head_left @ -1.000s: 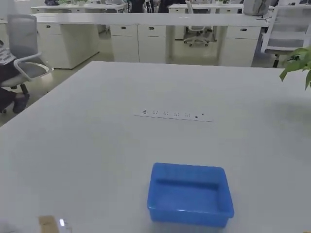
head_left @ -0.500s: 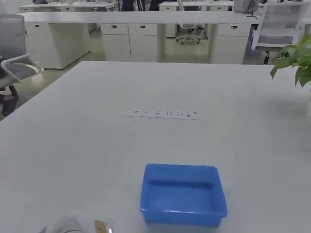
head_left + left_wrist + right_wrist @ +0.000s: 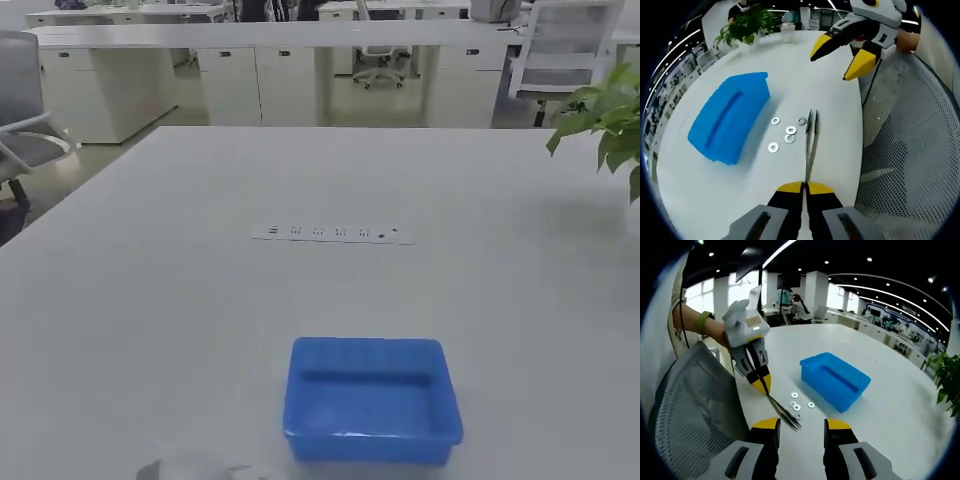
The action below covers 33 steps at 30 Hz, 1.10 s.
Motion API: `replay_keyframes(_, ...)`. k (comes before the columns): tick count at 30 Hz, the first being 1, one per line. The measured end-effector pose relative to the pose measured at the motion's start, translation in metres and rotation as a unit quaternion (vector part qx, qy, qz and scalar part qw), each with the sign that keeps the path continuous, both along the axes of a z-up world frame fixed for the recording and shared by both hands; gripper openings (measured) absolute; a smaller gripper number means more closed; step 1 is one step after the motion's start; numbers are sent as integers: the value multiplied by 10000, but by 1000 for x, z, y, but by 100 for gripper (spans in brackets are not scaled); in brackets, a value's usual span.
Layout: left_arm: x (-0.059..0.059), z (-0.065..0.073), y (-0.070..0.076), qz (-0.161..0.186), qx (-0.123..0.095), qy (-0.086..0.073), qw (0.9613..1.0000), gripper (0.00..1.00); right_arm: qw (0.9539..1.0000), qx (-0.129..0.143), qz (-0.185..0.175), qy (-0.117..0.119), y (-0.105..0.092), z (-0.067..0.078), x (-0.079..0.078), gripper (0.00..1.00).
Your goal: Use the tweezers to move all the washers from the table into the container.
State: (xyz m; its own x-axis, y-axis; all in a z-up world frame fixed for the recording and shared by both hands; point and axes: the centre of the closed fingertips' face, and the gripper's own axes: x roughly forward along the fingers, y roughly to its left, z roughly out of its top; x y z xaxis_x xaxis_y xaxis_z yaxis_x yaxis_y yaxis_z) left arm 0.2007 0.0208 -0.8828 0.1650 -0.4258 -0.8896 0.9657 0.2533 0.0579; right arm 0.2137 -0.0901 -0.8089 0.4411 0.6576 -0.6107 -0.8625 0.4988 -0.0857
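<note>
Head view: blue rectangular plastic container (image 3: 370,400) sits on pale grey table (image 3: 150,300). White power strip (image 3: 333,234) well beyond the container. Green leafy plant (image 3: 600,120) further off, to the container's right.

Left gripper view: left gripper (image 3: 805,186) clamped tight on slim metal tweezers (image 3: 810,145). Five small flat metal washers (image 3: 791,130) lie loose on the table, between the container and the tweezers, near both. Right gripper (image 3: 830,66) on the far side of the washers from the container, jaws spread, nothing in them.

Right gripper view: right gripper's own jaws wide apart, empty. Left gripper pinches the tweezers, tips toward the washers beside the container's near wall. Grey mesh chair back (image 3: 690,405) behind the left gripper, well apart from the container.
</note>
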Motion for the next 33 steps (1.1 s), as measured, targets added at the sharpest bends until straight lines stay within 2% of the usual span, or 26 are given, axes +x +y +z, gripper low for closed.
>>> replay_keyframes(2,-1,0,-1,-250,206,-119,9994,0,9999,-122,111,-15,0,-4,-1,29)
replay_keyframes(6,-2,-2,-2,-562,320,-256,9976,0,9995,-233,234,32,2,-10,-3,26)
replay_keyframes(9,-5,-1,-1,-617,296,-292,9972,0,9991,-251,309,115,4,-13,-6,23)
replay_keyframes(11,-9,4,-4,-676,153,-284,9972,0,9989,-215,351,214,6,-15,-9,22)
replay_keyframes(14,-10,20,-5,-653,-19,-378,9971,0,9983,-179,439,334,9,-18,-14,20)
replay_keyframes(18,-13,44,-10,-620,-287,-428,9967,0,9971,-155,591,449,14,-21,-19,18)
replay_keyframes(21,-17,63,-20,-665,-514,-509,9952,0,9961,-171,709,491,18,-23,-22,17)
replay_keyframes(28,-24,97,-43,-941,-728,-615,9910,0,9942,-188,899,558,23,-27,-27,17)
replay_keyframes(30,-23,104,-50,-1068,-763,-734,9886,0,9935,-191,957,580,26,-29,-27,16)
replay_keyframes(33,-25,111,-62,-1264,-818,-707,9861,0,9919,-242,1125,541,34,-32,-24,16)
